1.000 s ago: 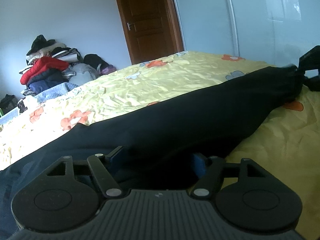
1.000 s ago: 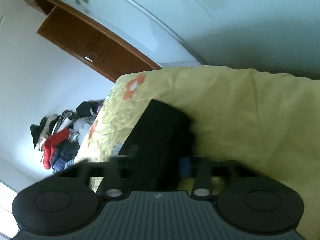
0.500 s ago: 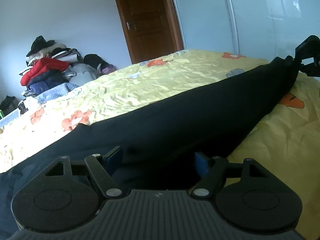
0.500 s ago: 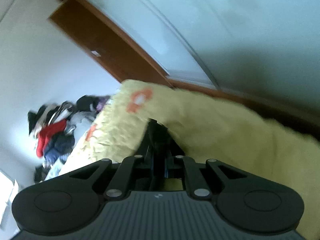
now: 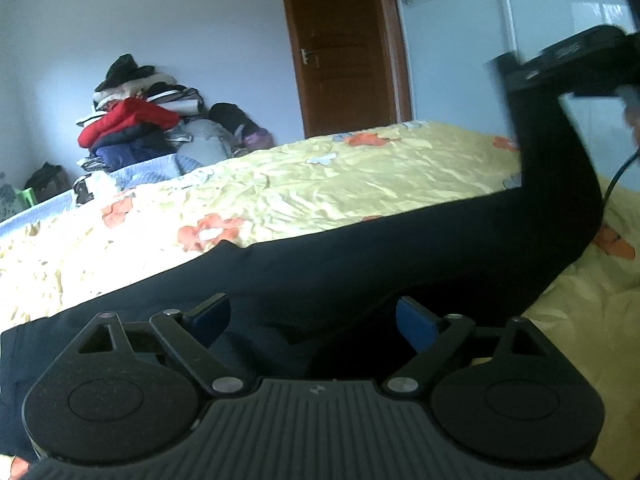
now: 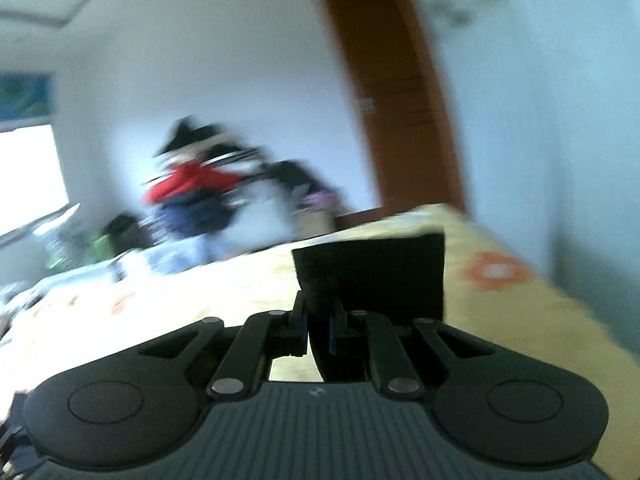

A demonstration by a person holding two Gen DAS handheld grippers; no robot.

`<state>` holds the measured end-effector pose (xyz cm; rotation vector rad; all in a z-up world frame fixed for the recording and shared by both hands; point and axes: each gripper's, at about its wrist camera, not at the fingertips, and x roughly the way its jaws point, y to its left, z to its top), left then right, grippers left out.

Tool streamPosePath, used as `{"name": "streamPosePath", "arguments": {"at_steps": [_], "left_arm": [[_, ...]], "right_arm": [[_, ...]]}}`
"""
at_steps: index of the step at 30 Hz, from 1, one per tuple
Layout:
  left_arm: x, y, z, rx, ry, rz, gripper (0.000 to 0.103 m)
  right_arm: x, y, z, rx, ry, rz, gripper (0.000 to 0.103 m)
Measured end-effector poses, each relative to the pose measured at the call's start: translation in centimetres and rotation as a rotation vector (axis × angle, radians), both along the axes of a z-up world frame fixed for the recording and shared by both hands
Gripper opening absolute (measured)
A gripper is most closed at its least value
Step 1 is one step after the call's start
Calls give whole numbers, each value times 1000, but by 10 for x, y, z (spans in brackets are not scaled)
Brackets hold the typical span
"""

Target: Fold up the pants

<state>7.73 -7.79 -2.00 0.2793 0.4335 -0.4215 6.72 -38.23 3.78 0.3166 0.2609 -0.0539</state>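
Observation:
Dark navy pants (image 5: 360, 256) lie stretched across the yellow flowered bed (image 5: 320, 184). My left gripper (image 5: 312, 320) hovers low over their near part; its jaws are opening and stand wide, with cloth below them but not pinched. At the far right the leg end rises off the bed, held up by my right gripper (image 5: 520, 76). In the blurred right wrist view that right gripper (image 6: 319, 326) is shut on the pants' hem (image 6: 372, 272), which sticks up between the pads.
A pile of clothes (image 5: 136, 128) with a red jacket sits against the far wall beyond the bed. A brown door (image 5: 344, 48) and a white wardrobe (image 5: 500, 40) stand behind. A cable (image 5: 620, 172) hangs at the right.
My right gripper has lifted the pants' leg end well off the bed and rolled upright. My left gripper's jaws have spread wider and it has drawn back slightly.

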Motion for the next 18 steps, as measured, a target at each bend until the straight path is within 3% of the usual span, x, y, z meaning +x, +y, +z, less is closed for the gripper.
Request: {"name": "streamPosePath", "arguments": {"at_steps": [5,8,13,16,18], "left_arm": [[-7,19,11,-25,-32,29,92],[-6,32,15,-15,-54,98,93],[12,55,13,-64,18,210,93],[15,62,13,-121,66,219,93],[14,60,12,-108,61,219,93]], "right_arm": [[36,86,-22,-58,99,259,9],[47,120,-41,-93,177,372,9],[39,142,-52,-103,215,445,9],[38,156,-54,-113,213,457,9],[45,162,-55,-115,215,459,9]]}}
